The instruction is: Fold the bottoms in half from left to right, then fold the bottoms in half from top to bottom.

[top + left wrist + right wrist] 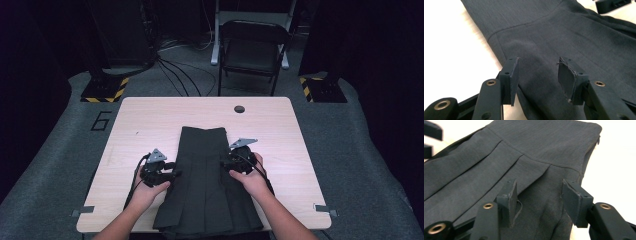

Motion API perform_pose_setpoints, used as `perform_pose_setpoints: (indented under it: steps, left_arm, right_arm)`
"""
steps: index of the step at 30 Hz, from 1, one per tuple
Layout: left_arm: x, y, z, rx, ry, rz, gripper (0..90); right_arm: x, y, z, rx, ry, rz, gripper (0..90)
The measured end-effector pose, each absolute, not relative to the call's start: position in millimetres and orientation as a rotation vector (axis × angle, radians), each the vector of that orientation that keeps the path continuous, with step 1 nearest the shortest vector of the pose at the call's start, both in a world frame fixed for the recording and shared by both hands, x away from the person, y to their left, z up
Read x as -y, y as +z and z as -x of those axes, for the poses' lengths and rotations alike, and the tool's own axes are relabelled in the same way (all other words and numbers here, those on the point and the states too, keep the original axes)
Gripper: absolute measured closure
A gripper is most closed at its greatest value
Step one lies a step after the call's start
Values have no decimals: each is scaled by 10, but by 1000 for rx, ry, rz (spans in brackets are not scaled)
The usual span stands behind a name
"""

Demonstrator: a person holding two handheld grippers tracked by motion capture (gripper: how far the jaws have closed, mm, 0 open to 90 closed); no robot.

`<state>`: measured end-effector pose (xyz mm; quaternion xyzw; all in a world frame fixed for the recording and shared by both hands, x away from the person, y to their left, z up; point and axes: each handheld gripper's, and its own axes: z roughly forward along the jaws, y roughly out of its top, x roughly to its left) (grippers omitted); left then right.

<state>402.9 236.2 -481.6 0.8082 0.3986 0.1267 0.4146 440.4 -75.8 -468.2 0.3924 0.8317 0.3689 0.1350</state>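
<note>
Skirt (206, 177): dark woven, pleated, flat on pale wood table (145, 120); left gripper (537, 75), right gripper (537, 197) jaws apart.

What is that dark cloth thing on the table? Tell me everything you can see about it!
It is a dark grey pleated skirt, of a woven, suit-like cloth. It lies flat on the light wooden table, its plain waistband at the far end and its wider hem at the near edge. Pleats run down from a seam below the waistband. The left tongs are open at its left edge and the right tongs are open at its right edge, both low over the cloth, neither pinching it.
</note>
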Motion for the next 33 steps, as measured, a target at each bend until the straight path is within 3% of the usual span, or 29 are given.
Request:
perform_pose_setpoints:
  steps: [9,22,33]
  left_arm:
    - [-2354,-4757,-4165,-1025,332,-2027,492]
    - [-2276,-4697,-4378,-1030,325,-1992,507]
    - [-2222,-4673,-4493,-1047,344,-1982,504]
  right_arm:
    - [761,-4678,-4371,-2434,1091,-1159,504]
    - [809,-4746,-4312,-2439,1103,-1159,451]
    - [838,-4763,-4298,-2443,1138,-1133,509]
